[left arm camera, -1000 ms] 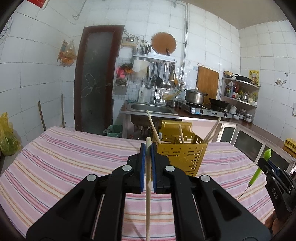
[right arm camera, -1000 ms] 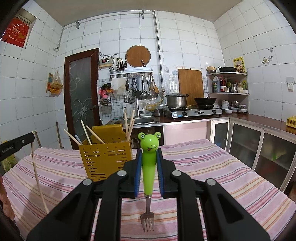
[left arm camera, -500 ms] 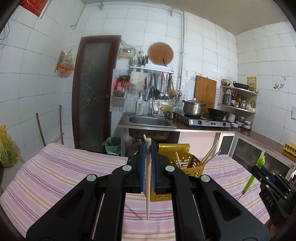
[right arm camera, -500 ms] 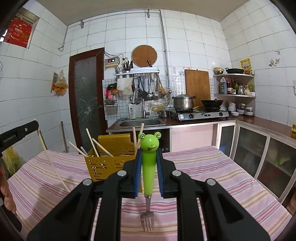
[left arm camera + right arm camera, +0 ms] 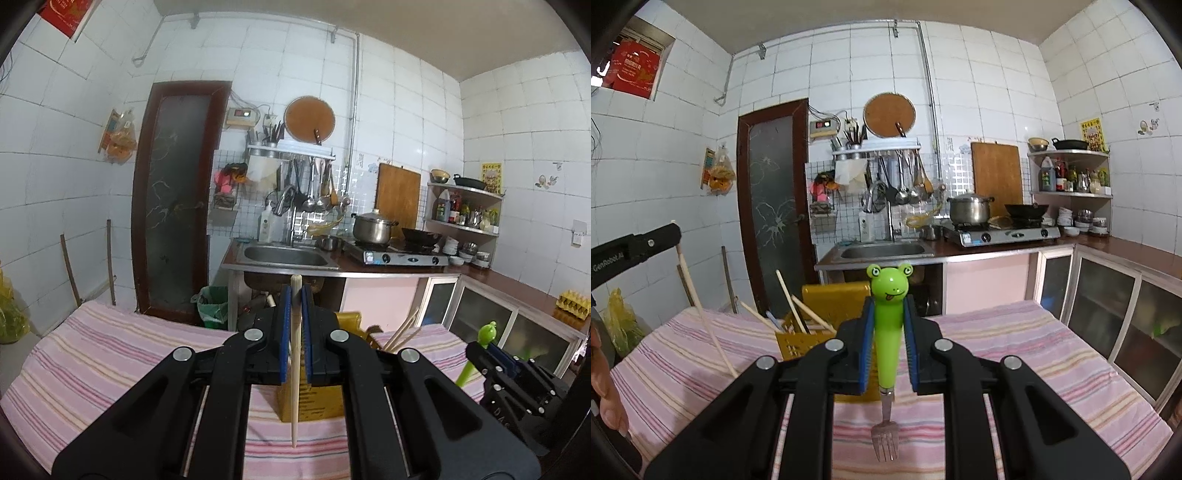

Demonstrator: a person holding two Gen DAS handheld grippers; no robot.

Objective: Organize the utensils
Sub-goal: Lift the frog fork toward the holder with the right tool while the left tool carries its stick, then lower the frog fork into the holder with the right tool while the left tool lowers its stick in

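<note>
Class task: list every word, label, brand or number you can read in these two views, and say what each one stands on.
"GenRobot.AI", partly cut off at the frame edge: on the left gripper.
"DAS": on the right gripper.
Red box in the wall niche: print too blurred to read.
Yellow poster on the tiles: too small to read.
Bottles on the corner shelf: labels unreadable.

The left gripper (image 5: pixel 295 332) pinches a wooden chopstick (image 5: pixel 295 369) upright, directly before the yellow utensil caddy (image 5: pixel 321 402). Right of the caddy, the right gripper (image 5: pixel 496 363) grips what looks like a green handle (image 5: pixel 480 350).
</note>
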